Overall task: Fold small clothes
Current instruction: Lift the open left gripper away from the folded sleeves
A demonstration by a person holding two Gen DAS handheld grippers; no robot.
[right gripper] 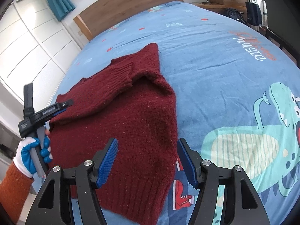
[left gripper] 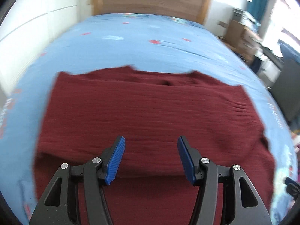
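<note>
Lying on the bedsheet (right gripper: 215,60), maroon sweater (right gripper: 131,116); left gripper (left gripper: 151,157) jaws released, right gripper (right gripper: 148,161) likewise.

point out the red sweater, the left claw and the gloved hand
red sweater (right gripper: 131,123), right wrist view, middle of the knit body
left claw (left gripper: 151,157), left wrist view, gap midway between its blue fingertips
gloved hand (right gripper: 33,155), right wrist view, blue palm
</note>
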